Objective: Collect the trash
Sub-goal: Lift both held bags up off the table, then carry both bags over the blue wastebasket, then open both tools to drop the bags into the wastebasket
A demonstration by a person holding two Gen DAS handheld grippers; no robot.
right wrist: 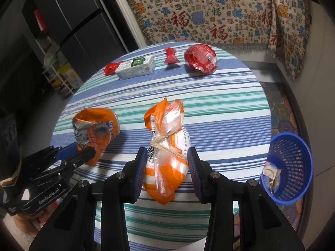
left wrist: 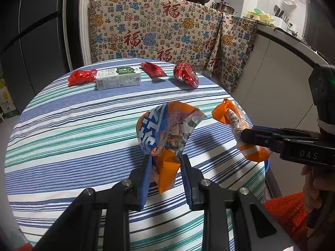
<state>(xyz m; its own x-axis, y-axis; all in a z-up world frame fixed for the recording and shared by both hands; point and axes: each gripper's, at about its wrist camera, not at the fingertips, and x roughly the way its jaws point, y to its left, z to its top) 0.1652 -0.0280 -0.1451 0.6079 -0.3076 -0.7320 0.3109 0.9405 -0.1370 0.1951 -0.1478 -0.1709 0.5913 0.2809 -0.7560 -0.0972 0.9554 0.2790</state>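
Note:
My left gripper (left wrist: 166, 161) is shut on the lower end of a crumpled orange and blue snack bag (left wrist: 167, 129), held above the striped round table (left wrist: 62, 125). The same bag (right wrist: 94, 129) shows at left in the right wrist view, with the left gripper (right wrist: 83, 150) clamped on it. My right gripper (right wrist: 166, 154) is shut on an orange and clear plastic bag tied with a rubber band (right wrist: 167, 146), lifted over the table's near edge. That bag (left wrist: 236, 125) and the right gripper (left wrist: 247, 133) appear at right in the left wrist view.
At the table's far side lie a red wrapper (left wrist: 81, 77), a white and green carton (left wrist: 118, 77), a red packet (left wrist: 152, 69) and a red foil bag (left wrist: 186, 75). A blue mesh bin (right wrist: 289, 167) with some trash stands on the floor right of the table.

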